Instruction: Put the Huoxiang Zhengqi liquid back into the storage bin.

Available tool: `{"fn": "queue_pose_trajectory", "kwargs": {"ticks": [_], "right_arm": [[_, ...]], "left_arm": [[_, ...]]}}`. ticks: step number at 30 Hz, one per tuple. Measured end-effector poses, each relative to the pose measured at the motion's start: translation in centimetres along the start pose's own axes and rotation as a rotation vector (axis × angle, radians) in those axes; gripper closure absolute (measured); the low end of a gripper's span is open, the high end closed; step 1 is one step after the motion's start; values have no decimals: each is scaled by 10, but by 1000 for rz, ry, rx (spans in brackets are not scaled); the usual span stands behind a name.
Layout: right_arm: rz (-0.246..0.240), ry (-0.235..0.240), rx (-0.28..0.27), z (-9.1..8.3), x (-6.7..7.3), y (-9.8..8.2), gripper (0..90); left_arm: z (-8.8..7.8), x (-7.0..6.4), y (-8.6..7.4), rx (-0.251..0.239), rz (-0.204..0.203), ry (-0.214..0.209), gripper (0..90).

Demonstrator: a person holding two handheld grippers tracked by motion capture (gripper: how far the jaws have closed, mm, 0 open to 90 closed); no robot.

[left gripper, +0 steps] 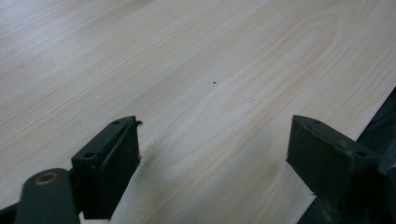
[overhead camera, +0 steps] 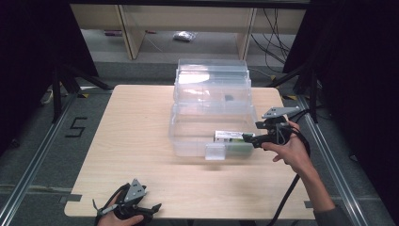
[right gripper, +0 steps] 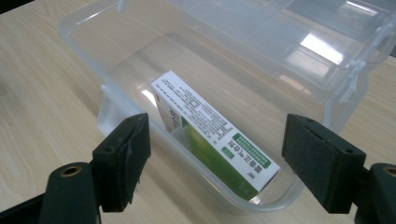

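Now the right hand-held gripper (right gripper: 215, 163), jaws spread, hovers over the white-and-green cardboard medicine box (right gripper: 212, 135) lying in the clear plastic bin (right gripper: 84, 37), likely withdrawing next.

Both hand-held grippers black: right hand-held gripper (overhead camera: 249, 138), grey three-cornered plate, trailing cable; grey sleeve.
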State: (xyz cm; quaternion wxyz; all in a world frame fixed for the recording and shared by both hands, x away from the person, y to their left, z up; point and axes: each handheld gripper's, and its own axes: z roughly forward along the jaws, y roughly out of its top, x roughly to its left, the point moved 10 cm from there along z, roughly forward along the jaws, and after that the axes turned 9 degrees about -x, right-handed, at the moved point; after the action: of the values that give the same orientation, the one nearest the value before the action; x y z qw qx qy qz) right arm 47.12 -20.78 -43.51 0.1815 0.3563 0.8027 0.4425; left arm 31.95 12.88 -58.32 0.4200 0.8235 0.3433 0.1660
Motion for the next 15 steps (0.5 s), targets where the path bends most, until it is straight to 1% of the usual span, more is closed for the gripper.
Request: {"fn": "queue_pose_trajectory", "kwargs": {"ticks": [1,2,3,4,5,6,7,8,9,10,11,12,13,15], "right_arm": [[-1,-3,-1,-1,1,-1,241],[19,-7,-4,-3,3,-2,238],[14,1,-7,-3,4,-3,234],[15,-5,-14,-4,5,-4,234],[13,-1,-15,-5,6,-5,232],[17,1,-14,-6,8,-7,232],[22,-6,-16,-6,8,-7,232],[15,-8,-24,-6,9,-8,229],[5,-6,-21,-8,9,-8,228],[27,-3,-28,-7,13,-9,230],[15,5,-24,-8,13,-9,229],[20,2,-27,-9,15,-10,229],[18,3,-23,-9,16,-11,230],[19,6,-21,-10,17,-11,230]], "left_arm": [[1,0,1,-6,-2,3,164],[2,0,1,-17,-13,10,164],[0,0,-1,3,6,-3,164],[0,0,0,-1,1,-1,164],[0,0,0,0,3,0,164],[2,-1,2,-25,-17,6,164],[0,0,1,-5,6,5,164],[1,-1,2,-19,-9,9,164],[1,-1,1,-17,-11,8,164],[0,0,0,3,6,-5,164],[0,0,0,-3,-2,-1,164],[0,0,0,-3,-2,-1,164],[2,0,1,-15,-14,9,164],[2,0,1,-14,-12,7,164]]}}
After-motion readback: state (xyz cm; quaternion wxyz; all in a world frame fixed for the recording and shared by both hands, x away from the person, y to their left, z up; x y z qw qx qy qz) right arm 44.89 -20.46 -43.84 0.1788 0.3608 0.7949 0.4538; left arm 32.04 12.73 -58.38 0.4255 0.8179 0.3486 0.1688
